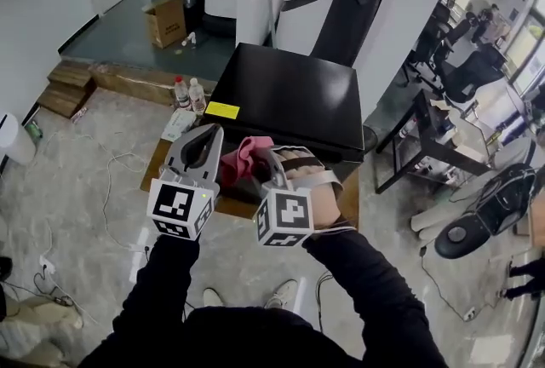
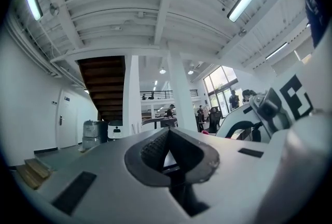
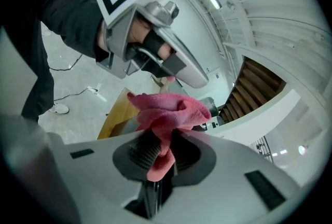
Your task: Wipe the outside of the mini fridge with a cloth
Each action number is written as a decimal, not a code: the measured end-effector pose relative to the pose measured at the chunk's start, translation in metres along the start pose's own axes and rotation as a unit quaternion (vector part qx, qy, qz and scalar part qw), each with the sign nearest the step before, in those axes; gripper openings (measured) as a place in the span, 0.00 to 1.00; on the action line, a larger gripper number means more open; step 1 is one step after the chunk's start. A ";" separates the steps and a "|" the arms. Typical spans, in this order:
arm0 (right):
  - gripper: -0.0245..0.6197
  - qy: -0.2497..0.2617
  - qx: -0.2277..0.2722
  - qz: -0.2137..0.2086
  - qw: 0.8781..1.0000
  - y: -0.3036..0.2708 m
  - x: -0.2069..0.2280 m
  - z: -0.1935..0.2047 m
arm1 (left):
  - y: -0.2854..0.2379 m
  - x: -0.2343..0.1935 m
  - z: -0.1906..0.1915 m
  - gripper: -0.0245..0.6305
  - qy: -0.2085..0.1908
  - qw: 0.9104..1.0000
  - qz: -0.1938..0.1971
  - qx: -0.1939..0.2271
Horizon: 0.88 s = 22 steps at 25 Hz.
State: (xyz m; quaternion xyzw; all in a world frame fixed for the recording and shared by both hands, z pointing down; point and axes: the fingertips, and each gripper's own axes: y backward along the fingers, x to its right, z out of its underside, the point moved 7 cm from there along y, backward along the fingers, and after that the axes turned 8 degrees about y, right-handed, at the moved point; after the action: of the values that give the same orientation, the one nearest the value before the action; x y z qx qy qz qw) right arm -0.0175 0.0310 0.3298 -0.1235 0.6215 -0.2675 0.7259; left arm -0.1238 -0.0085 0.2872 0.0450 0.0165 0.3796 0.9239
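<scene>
- Jaws of the right gripper (image 3: 161, 151) are clamped together on a crumpled pink cloth (image 3: 168, 111). Only a narrow fold sits between the ribbed pads; most of it bunches above the tips.
- Jaws of the left gripper (image 2: 168, 151) are closed on each other with nothing between them.
- Both grippers are held up in the air over the near edge of the black box-shaped mini fridge (image 1: 294, 98). Neither touches it, so wiping looks not yet begun.
- Risk: the thin pinch could let the cloth drag out once it rubs on the fridge.
- Risk: with the cloth bunched to one side, the hard jaw tips could meet the glossy top and scuff it.
- Risk: the yellow rectangular label (image 1: 222, 111) near the left corner may snag or lift under a wipe.
- Risk: clear plastic bottles (image 1: 197, 95) stand just beside the fridge's left side, and a side pass could knock them.
- Hidden: only the fridge top shows in the head view. Arms and grippers cover its near face.
- Hidden: the left gripper view shows mostly ceiling and hall, no fridge.
- Cannot tell how deep the cloth sits in the jaws.
</scene>
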 end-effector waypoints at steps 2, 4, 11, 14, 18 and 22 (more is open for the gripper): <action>0.13 -0.003 -0.029 0.001 1.000 -0.022 -0.014 -0.011 | 0.014 -0.016 0.013 0.05 0.006 1.000 0.020 0.001; 0.13 0.000 -0.061 0.009 0.998 -0.040 -0.026 -0.015 | 0.023 -0.027 0.027 0.05 0.014 0.999 0.042 0.001; 0.13 0.001 -0.145 0.023 0.989 -0.082 -0.054 -0.009 | 0.039 -0.043 0.071 0.05 0.053 0.994 0.098 -0.023; 0.13 -0.011 -0.167 0.022 0.986 -0.097 -0.063 0.001 | 0.039 -0.045 0.084 0.05 0.063 0.992 0.109 -0.032; 0.13 -0.021 -0.166 0.040 0.985 -0.106 -0.066 0.004 | 0.034 -0.047 0.096 0.05 0.071 0.990 0.115 -0.035; 0.13 -0.040 -0.151 0.040 0.987 -0.112 -0.076 0.007 | 0.025 -0.045 0.117 0.05 0.070 0.989 0.124 -0.047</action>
State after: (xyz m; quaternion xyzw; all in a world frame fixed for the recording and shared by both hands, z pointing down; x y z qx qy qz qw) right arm -0.0429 -0.0212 0.4523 -0.2173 0.6300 -0.1358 0.7331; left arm -0.1659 -0.0308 0.4058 -0.0236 0.0580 0.4935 0.8675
